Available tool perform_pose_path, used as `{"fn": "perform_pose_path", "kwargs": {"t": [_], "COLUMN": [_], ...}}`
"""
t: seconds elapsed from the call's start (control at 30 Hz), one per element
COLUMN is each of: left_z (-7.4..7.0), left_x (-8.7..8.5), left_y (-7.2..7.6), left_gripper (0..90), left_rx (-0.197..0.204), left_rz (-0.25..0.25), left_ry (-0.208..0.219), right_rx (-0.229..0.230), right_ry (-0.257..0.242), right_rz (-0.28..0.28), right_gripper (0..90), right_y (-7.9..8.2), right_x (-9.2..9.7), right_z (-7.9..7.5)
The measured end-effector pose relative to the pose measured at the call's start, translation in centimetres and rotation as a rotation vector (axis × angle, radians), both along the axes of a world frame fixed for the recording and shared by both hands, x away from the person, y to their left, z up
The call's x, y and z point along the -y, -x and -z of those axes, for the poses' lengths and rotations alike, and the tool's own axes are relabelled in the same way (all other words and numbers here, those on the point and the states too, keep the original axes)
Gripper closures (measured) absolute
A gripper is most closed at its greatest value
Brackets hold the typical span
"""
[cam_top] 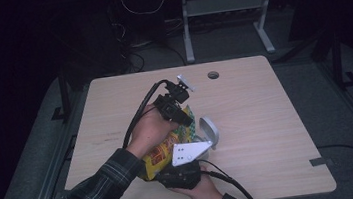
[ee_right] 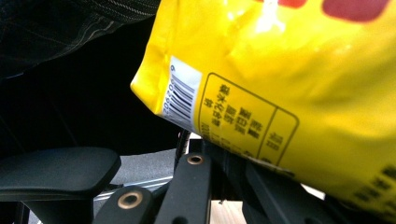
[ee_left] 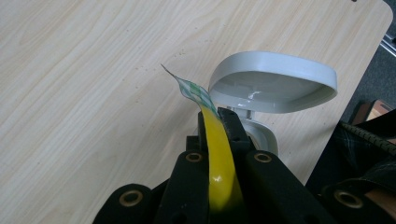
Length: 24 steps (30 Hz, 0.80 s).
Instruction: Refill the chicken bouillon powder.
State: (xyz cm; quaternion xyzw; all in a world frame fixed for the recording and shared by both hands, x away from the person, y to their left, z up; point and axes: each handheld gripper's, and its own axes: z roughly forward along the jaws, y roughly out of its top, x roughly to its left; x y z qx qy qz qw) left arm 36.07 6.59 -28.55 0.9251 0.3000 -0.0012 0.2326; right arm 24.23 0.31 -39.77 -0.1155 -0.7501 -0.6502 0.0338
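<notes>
Pinching bag [ee_left: 219,154] edge, bowl [ee_left: 273,86] beside

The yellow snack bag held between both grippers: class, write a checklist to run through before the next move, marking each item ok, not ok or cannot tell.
1. Left gripper shut on the yellow snack bag's top edge: ok; the seal passes between its fingers.
2. Right gripper shut on the bag's lower end: ok; the bag's edge runs into its fingers.
3. Bag sealed at the top: cannot tell.
4. White lidded container open: ok, lid raised.
5. Container close beyond the bag's top: ok.
6. Table around the container free of clutter: ok.
</notes>
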Motion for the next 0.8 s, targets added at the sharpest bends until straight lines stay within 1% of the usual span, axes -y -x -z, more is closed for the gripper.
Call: {"fn": "perform_pose_path", "kwargs": {"t": [0.33, 0.4, 0.8], "left_z": [-0.02, -0.08, -0.08], "left_x": [0.05, 0.04, 0.17], "left_y": [-0.03, -0.06, 0.00], "left_gripper": [89.8, 89.8, 89.8], "left_rx": [0.001, 0.001, 0.006], "left_rz": [0.005, 0.012, 0.007], "left_ry": [-0.007, -0.014, -0.012], "right_rx": [0.002, 0.001, 0.001], "right_ry": [-0.001, -0.002, -0.005], "right_rz": [0.001, 0.001, 0.001], "right_gripper": [89.9, 89.9, 89.9], "right_y": [-0.01, -0.01, 0.02], "right_x": [0.01, 0.02, 0.03], "right_z": [-0.01, -0.02, -0.07]}}
